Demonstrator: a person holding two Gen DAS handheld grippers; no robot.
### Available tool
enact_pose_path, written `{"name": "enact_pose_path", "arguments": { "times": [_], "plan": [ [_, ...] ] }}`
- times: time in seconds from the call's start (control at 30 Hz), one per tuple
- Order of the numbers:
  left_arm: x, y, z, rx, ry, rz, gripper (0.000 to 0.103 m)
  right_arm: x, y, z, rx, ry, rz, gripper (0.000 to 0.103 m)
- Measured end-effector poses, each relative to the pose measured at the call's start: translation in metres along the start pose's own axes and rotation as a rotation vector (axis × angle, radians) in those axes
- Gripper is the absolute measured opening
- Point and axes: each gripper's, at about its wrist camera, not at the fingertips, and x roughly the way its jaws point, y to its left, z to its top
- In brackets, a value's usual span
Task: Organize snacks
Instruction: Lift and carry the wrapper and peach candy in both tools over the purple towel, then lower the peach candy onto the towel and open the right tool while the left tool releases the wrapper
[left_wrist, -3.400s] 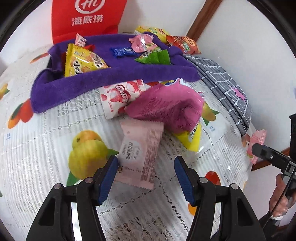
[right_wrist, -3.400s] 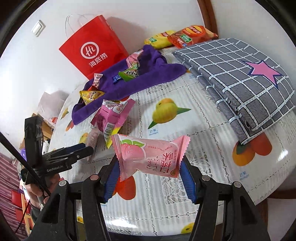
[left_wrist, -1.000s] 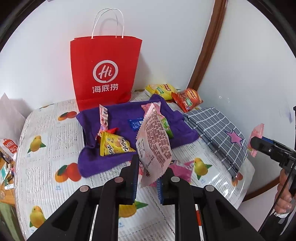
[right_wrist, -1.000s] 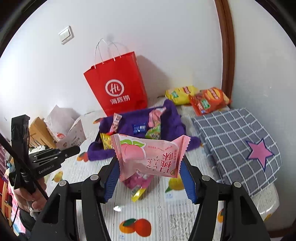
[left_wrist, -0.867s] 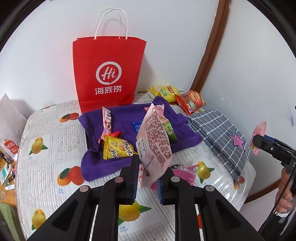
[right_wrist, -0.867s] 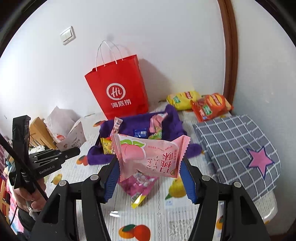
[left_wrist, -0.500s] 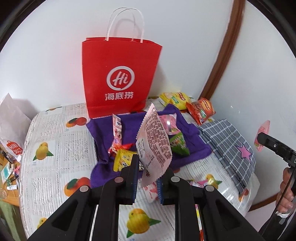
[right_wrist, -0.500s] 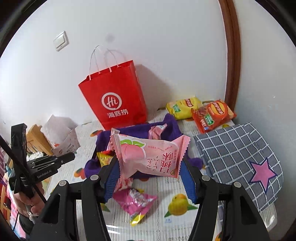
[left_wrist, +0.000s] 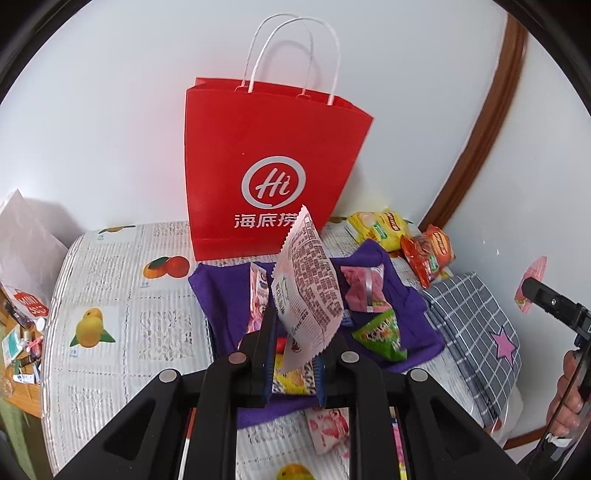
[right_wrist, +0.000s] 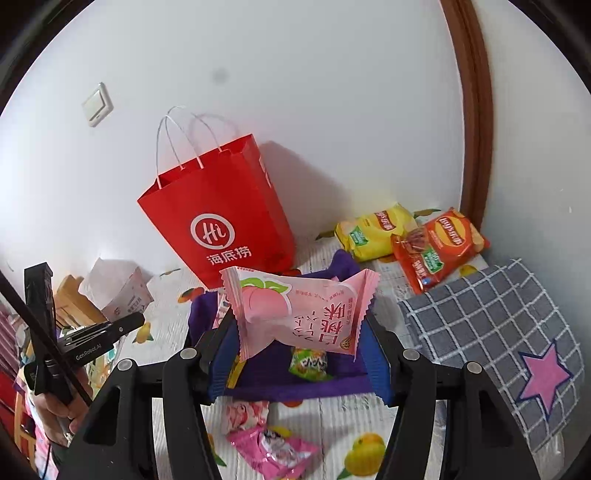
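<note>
My left gripper (left_wrist: 293, 365) is shut on a pale pink snack packet (left_wrist: 308, 291), held edge-on above the purple towel (left_wrist: 402, 299), in front of the red paper bag (left_wrist: 269, 166). My right gripper (right_wrist: 297, 354) is shut on a pink peach snack packet (right_wrist: 295, 310), held flat above the purple towel (right_wrist: 295, 380), with the red bag (right_wrist: 218, 218) behind and to the left. Several small snacks lie on the towel, among them a green packet (left_wrist: 380, 334) and a pink one (left_wrist: 364, 291).
Yellow (right_wrist: 373, 230) and orange (right_wrist: 439, 247) chip bags lie at the back right by the wall. A grey checked cloth with a pink star (right_wrist: 509, 328) covers the table's right side. Pink packets (right_wrist: 273, 450) lie on the fruit-print tablecloth (left_wrist: 122, 295) near me.
Both grippers have moved forward toward the red bag with their packets still held. The bag looms larger and the towel has slid under the jaws.
</note>
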Motion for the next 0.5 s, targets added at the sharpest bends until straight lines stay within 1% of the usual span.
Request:
{"name": "enact_pose_path", "arguments": {
  "times": [0.1, 0.23, 0.3, 0.4, 0.43, 0.5],
  "plan": [
    [0.013, 0.006, 0.005, -0.019, 0.01, -0.004, 0.016, 0.019, -0.003, 0.003, 0.017, 0.01, -0.001, 0.061],
    [0.032, 0.014, 0.01, -0.042, 0.026, -0.006, 0.016, 0.054, -0.01, 0.001, 0.033, 0.053, -0.013, 0.061],
    [0.042, 0.019, 0.009, -0.055, 0.029, 0.013, 0.016, 0.069, -0.015, -0.003, 0.037, 0.075, -0.029, 0.061],
    [0.055, 0.026, 0.007, -0.07, 0.05, 0.013, 0.016, 0.098, -0.023, -0.01, 0.037, 0.131, -0.067, 0.061],
    [0.06, 0.028, 0.009, -0.072, 0.065, 0.014, 0.016, 0.109, -0.027, -0.014, 0.043, 0.156, -0.071, 0.061],
    [0.063, 0.031, 0.009, -0.08, 0.065, 0.01, 0.016, 0.124, -0.033, -0.019, 0.053, 0.19, -0.071, 0.061]
  ]
}}
